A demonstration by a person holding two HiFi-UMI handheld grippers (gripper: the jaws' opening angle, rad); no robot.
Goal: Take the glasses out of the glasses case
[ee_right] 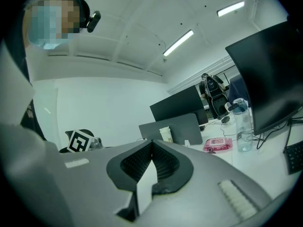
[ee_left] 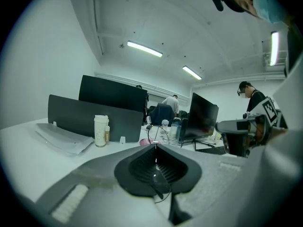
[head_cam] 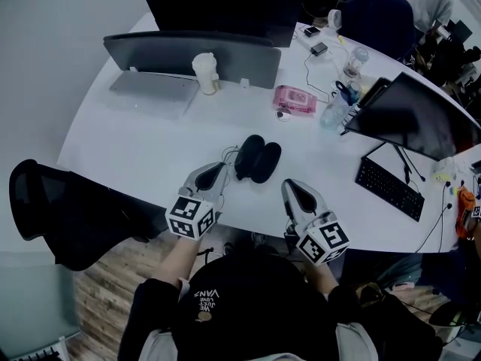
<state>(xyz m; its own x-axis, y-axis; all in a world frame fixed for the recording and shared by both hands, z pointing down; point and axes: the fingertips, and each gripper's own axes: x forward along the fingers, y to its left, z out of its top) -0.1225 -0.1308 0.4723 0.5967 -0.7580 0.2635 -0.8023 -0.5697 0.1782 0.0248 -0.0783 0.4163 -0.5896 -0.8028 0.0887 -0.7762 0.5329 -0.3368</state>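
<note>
The glasses case lies open near the middle of the white desk, its two black halves side by side. Just left of the case, the left tongs point toward it. In the left gripper view they are pressed together on a thin wire frame, which looks like the glasses. In the head view the glasses show only as fine lines between the tong tips and the case, outside it.

The right tongs sit right of the case and nearer the person, apart from it. Their tips are pressed together with nothing between them.

Beyond the case a pink packet lies on the desk, with a white cup further left. A black keyboard lies well to the right of the case.
</note>
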